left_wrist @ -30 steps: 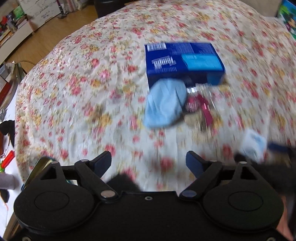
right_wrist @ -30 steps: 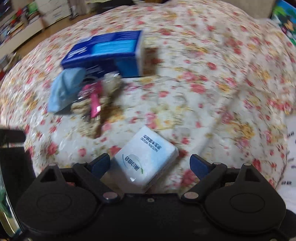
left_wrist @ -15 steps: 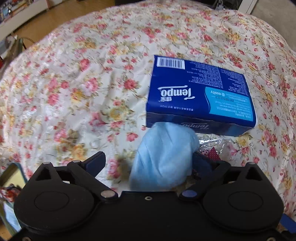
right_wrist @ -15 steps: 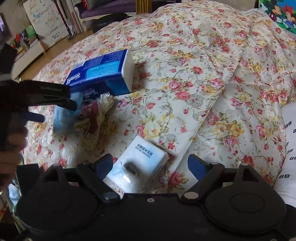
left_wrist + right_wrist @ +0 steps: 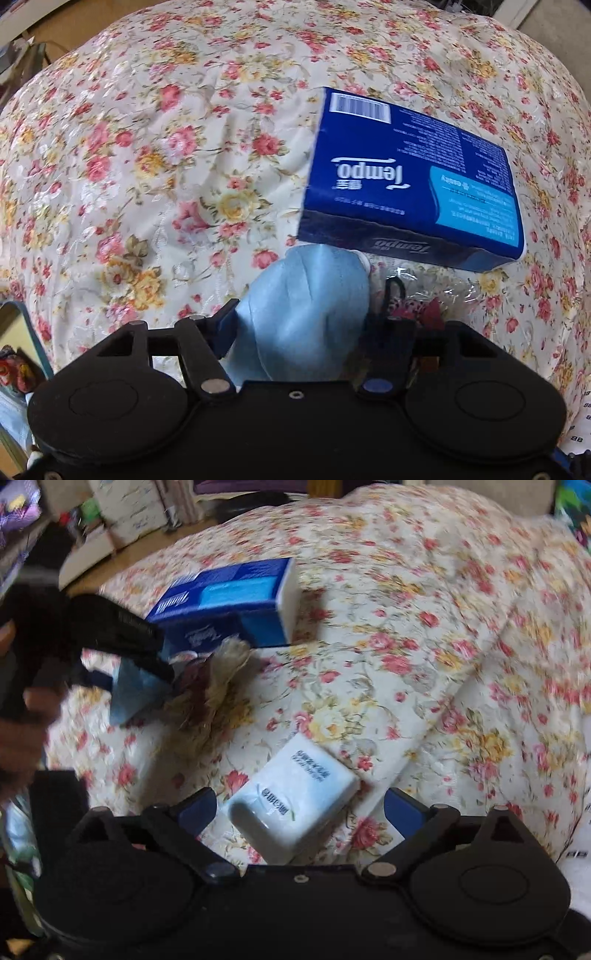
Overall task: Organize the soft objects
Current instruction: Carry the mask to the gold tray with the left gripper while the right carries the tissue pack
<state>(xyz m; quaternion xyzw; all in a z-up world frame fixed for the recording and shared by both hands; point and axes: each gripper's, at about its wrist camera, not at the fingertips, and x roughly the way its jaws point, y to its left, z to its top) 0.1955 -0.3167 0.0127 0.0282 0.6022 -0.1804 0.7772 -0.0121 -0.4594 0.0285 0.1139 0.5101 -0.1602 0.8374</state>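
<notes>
The left claw (image 5: 301, 325) is closing on the blue cloth (image 5: 306, 310), which sits between its jaws with the fingers against its sides; the cloth's long axis runs away from the claw toward the blue tissue box (image 5: 410, 184), touching its near edge. It looks pale, soft and creased, lying on the floral bed (image 5: 147, 166). The right claw (image 5: 299, 808) is opening, unclenched, astride the white tissue pack (image 5: 295, 794), not yet gripping it.
</notes>
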